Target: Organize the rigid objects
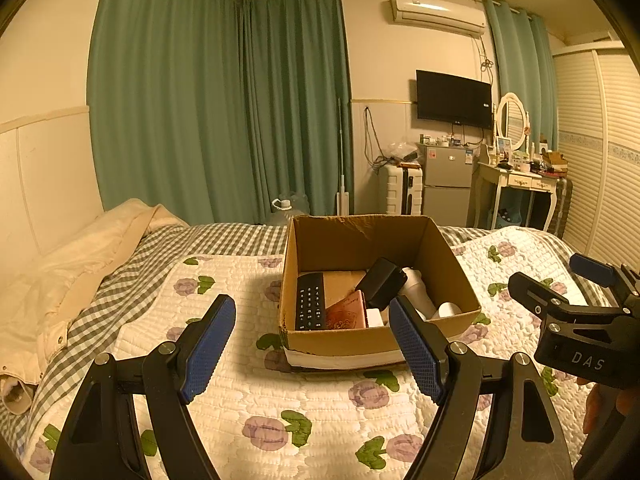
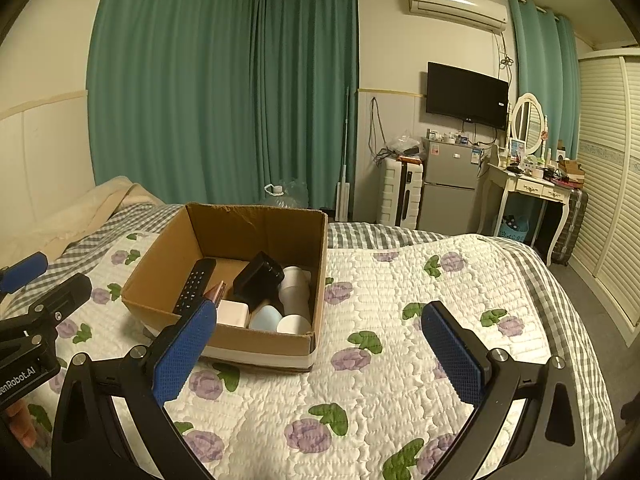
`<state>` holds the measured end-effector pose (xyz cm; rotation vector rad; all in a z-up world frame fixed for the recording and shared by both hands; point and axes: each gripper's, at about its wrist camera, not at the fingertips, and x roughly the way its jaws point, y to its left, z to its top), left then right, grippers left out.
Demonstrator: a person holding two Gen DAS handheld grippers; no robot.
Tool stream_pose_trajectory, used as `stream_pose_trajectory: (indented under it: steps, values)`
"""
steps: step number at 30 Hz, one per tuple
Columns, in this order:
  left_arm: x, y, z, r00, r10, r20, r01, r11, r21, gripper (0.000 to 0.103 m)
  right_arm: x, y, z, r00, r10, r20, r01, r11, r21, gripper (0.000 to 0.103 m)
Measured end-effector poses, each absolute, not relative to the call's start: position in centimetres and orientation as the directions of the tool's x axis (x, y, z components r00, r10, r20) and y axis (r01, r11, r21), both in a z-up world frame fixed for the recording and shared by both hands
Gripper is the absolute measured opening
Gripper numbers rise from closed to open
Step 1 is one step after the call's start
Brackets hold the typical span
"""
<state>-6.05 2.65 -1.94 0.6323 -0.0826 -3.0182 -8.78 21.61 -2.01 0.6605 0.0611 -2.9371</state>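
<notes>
Holding: both tools idle short of the box, nothing gripped.
box: cardboard box [image 1: 380, 276] w/ top open, sits on the quilt [image 1: 304, 400], roughly mid-bed. Landmark for all below.
contents: black remote [image 1: 309, 306] flat along box's left wall; reddish booklet [image 1: 346, 314] just right of it, propped at a tilt; black adapter [image 2: 259, 280] leaning mid-box, tilted; white cylinder [image 2: 295, 285] right of adapter; white cube [image 2: 232, 313], pale blue cup [image 2: 265, 318], white cup [image 2: 294, 324] in a row along near wall.
why so: judgement – rigid items already gathered in one container; long remote laid along a wall to save floor area, small stuff packed into the near-right corner. Adapter looks dropped in, not nested.
loose items: none visible on quilt around the box.
progress: prob near done; maybe only tidy-up of adapter left.
left gripper [image 1: 310, 344]: jaws spread wide, empty, on near side of box, box framed between the pads.
right gripper [image 2: 320, 352]: also spread, empty, near side + right of box, over bare quilt.
surface: white quilted cover w/ purple flower print, soft – box may tip if pushed at the rim. Grey check sheet [image 1: 224, 236] beyond box; cream duvet [image 1: 80, 256] far left of it.
room: green curtains [image 1: 216, 100] behind box; AC unit [image 1: 438, 14], wall TV [image 1: 454, 100], small fridge [image 1: 446, 182], dressing table [image 1: 516, 184] w/ oval mirror, all beyond box to the right; louvred wardrobe [image 2: 608, 184] far right.
</notes>
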Motion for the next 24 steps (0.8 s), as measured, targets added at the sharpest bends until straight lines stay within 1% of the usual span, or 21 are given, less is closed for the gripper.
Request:
stream_pose_trajectory:
  steps: [24]
  values:
    - [-5.96, 2.89, -1.96, -0.913, -0.067, -0.403, 0.045, -0.997, 0.065, 0.082, -8.96, 21.44, -2.16, -0.891, -0.119, -0.439, 0.136, -0.991, -0.008, 0.103]
